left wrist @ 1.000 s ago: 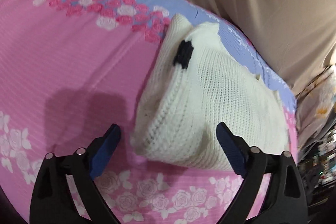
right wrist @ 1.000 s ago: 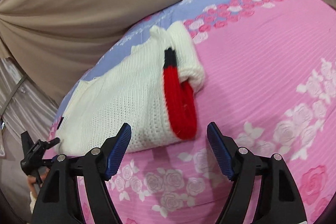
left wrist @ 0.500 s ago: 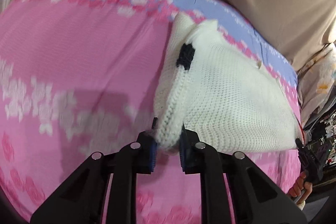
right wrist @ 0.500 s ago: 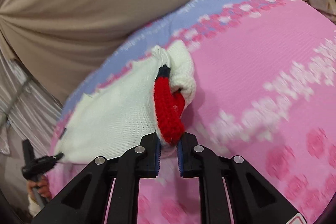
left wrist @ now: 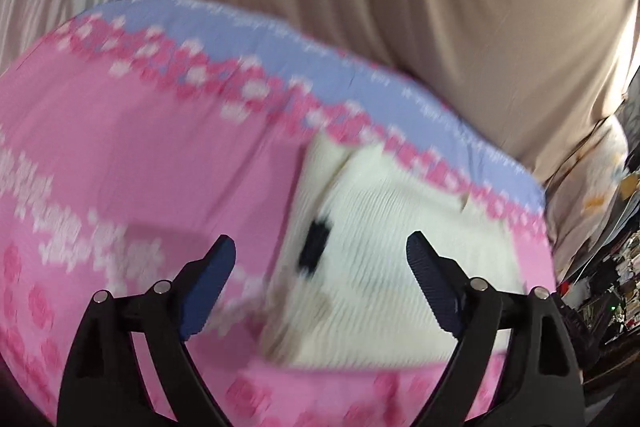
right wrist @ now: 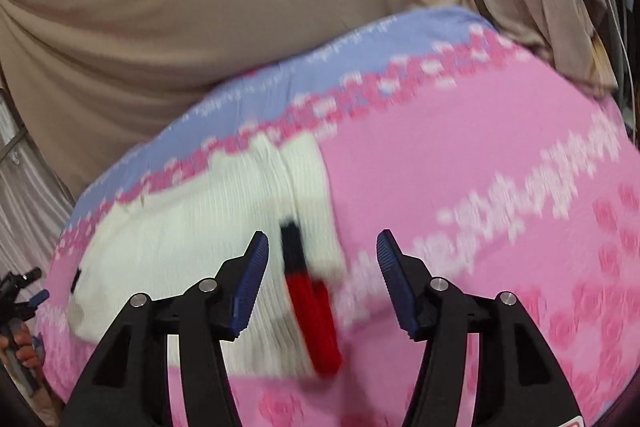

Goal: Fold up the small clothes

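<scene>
A small white knit garment (left wrist: 400, 267) with a black patch (left wrist: 314, 247) lies folded on the pink rose-print bed cover (left wrist: 140, 167). In the right wrist view the garment (right wrist: 180, 247) shows a red and black trim (right wrist: 312, 307) along its near right edge. My left gripper (left wrist: 320, 279) is open and empty, just above the garment's left edge. My right gripper (right wrist: 322, 275) is open and empty, with the red trim between its jaws. Both views are motion-blurred.
A beige curtain (left wrist: 400, 7) hangs behind the bed. The cover's far border is lilac (left wrist: 240, 23). A floral pillow (left wrist: 592, 195) and clutter (left wrist: 616, 287) lie at the right. The left gripper and hand (right wrist: 20, 327) show at the right wrist view's left edge.
Half a second ago both grippers were shut on the garment's near edges. Both have now opened and let go, and have drawn back. The garment has dropped flat on the cover.
</scene>
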{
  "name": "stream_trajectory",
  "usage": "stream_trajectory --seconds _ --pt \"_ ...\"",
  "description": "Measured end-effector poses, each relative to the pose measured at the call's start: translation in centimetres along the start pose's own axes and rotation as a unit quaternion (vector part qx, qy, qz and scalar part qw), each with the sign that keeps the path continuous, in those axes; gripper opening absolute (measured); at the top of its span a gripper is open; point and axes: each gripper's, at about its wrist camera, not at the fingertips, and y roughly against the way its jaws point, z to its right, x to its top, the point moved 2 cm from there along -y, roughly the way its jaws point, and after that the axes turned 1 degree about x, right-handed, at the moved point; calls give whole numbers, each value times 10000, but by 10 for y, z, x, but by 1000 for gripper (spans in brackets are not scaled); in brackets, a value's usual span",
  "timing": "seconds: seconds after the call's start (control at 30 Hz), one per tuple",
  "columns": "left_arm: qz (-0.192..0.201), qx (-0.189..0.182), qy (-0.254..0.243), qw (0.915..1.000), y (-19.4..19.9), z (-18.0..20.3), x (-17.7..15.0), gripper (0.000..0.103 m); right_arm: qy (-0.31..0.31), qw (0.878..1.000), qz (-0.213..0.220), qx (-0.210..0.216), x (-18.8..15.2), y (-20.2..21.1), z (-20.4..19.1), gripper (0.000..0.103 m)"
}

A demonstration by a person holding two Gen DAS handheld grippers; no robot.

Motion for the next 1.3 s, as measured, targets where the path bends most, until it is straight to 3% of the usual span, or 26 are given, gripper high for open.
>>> stream_trajectory --seconds 0.1,0.2,0.33,0.37,0.4,0.43,0.47,0.6,0.67,0.7,0.77,0.83,0.93,1.0,1.03,1.07,1.17,1.23,1.3 --pt "-63 -160 -282 9995 -41 25 24 86 183 9996 -64 224 25 -38 -23 59" --pt "-402 -130 -395 9983 -102 41 39 86 253 9990 -233 291 41 -85 -42 59" --pt "-716 150 -327 9968 -160 44 37 82 97 9976 -653 193 47 -141 -51 60" --pt "-739 322 -390 9960 -170 45 35 63 55 9966 -795 205 45 -152 -52 50" --pt "-782 404 -538 9947 -174 47 34 32 65 9959 -884 196 43 -158 -52 35" --pt "-890 429 -704 9926 -179 50 32 12 105 9953 -937 209 42 -162 -53 10" --pt "-936 388 -743 9921 -180 51 33 7 124 9965 -761 325 45 -155 -57 8" --pt "6 211 -692 9974 -132 55 54 6 169 9913 594 1165 67 -85 -62 7" --pt "221 179 -554 9981 -120 50 62 6 92 9918 790 997 71 -81 -53 7" --pt "215 187 -512 9983 -124 46 63 7 74 9960 553 699 70 -98 -42 7" --pt "-167 371 -536 9977 -155 38 58 7 -157 9996 -208 125 59 -147 -20 6" --pt "-692 552 -421 9952 -196 24 43 7 -342 9977 -590 38 45 -171 -7 6" --pt "-442 570 -467 9963 -191 27 44 7 -100 9986 -527 -22 53 -162 -19 7" --pt "-485 673 -551 9950 -193 30 44 9 -136 9984 -454 -324 53 -155 -21 9" --pt "-468 723 -557 9947 -189 32 43 10 -178 9986 -299 -389 54 -145 -23 19" --pt "-390 750 -548 9949 -181 34 43 11 -146 9991 -21 -400 53 -126 -31 23" --pt "123 865 -672 9939 -138 50 37 17 398 9991 127 113 41 -92 -76 24" --pt "321 621 -913 9934 -108 70 27 29 934 9937 -129 605 19 -83 -119 24" --pt "203 267 -1228 9919 -97 97 5 41 1495 9810 -514 1124 -16 -79 -165 24"
